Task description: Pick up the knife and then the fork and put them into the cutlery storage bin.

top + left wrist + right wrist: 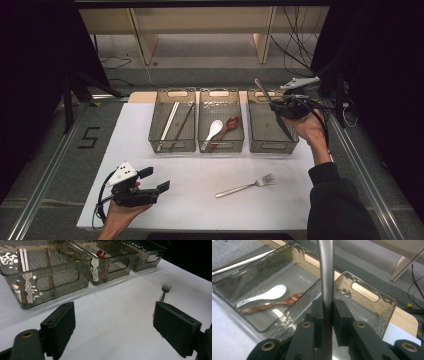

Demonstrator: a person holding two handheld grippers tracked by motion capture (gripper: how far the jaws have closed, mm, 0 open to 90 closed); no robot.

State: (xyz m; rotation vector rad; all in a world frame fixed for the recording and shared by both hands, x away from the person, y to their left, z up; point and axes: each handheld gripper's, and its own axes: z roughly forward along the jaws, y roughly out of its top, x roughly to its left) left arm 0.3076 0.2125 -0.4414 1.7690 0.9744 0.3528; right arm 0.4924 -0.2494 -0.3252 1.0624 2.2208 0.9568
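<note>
On the white table sheet (150,160): three smoky clear bins in a row. Left bin (172,121), chopsticks. Middle bin (221,120), white spoon (215,128) beside brown spoon (227,127). Right bin (267,122), beneath the right gripper (327,310), jaws pinching a metal utensil handle (325,272). Left gripper (155,180), near edge, jaws spread, empty. Fork (246,186), loose on sheet, front of the bins.
</note>
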